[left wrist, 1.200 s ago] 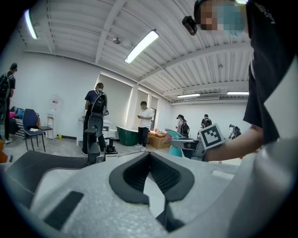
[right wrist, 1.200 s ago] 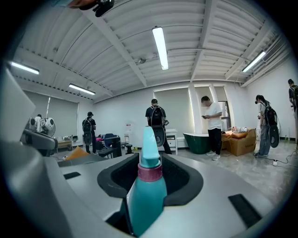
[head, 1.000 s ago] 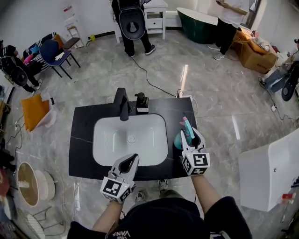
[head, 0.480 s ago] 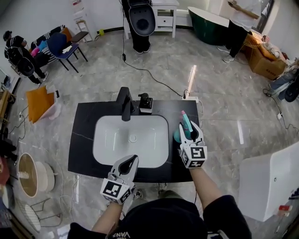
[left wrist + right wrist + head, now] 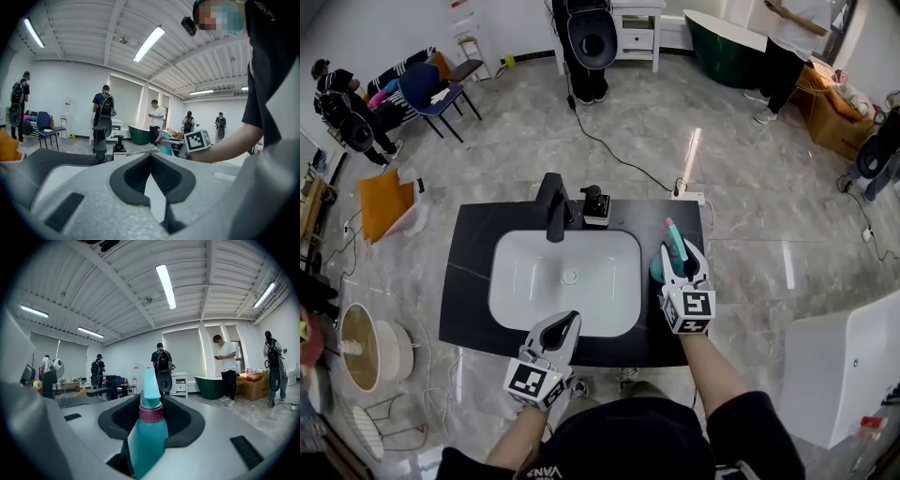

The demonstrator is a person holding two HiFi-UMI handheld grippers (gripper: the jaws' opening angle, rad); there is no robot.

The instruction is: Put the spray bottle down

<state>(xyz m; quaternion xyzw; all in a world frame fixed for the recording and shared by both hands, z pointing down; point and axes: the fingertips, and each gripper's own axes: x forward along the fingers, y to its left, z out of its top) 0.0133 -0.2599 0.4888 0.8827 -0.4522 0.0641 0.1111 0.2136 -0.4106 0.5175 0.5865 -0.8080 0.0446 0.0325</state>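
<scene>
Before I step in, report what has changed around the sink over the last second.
The right gripper carried the spray bottle slightly farther from the person, over the black countertop right of the sink. Nothing was grasped or released: its jaws stay closed on the bottle. Whether its base touches the countertop is unclear. The left gripper stayed at the sink's front edge, shut and empty.

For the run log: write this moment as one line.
right gripper: jaws shut on spray bottle | spray bottle: over countertop, right of sink | left gripper: jaws shut, empty
</scene>
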